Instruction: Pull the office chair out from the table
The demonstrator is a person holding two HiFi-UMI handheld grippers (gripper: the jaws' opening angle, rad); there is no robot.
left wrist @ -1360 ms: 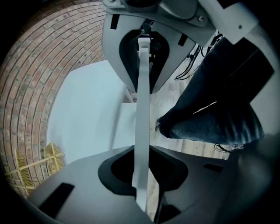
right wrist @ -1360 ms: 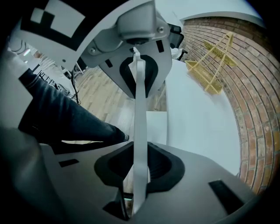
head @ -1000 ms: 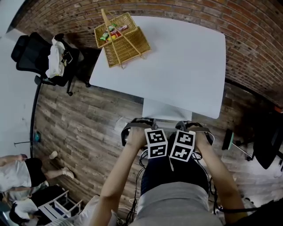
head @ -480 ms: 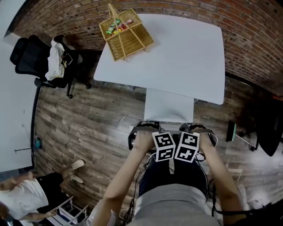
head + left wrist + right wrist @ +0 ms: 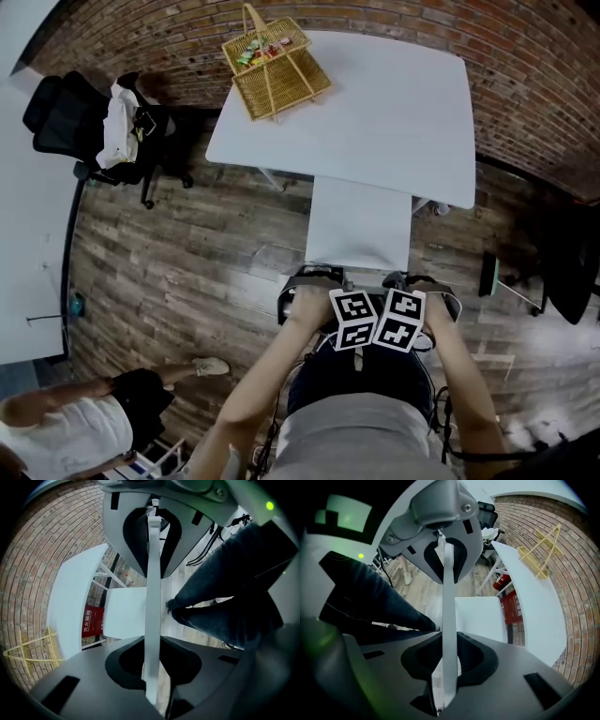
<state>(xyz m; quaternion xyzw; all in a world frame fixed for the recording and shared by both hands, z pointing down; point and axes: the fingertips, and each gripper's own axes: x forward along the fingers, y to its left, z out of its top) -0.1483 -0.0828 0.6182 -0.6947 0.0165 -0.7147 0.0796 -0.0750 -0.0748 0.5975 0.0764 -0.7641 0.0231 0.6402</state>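
Office chair (image 5: 361, 225): white, flat rectangular seat seen from above, standing upright on the plank floor (image 5: 197, 253). The seat's far edge meets the table's (image 5: 375, 103) near long edge, and the rest lies clear of the top. Backrest (image 5: 152, 597) appears edge-on, as a thin white strip. Table: white rectangular top, far edge beside the brick wall (image 5: 525, 84).

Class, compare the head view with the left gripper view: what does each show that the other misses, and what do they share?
Head view only: a black office chair draped with white cloth, and a bystander. Left gripper view only: the clamp of the left gripper on the white backrest, and a red sign beneath the table. Both: the table, the wicker basket and the chair seat.
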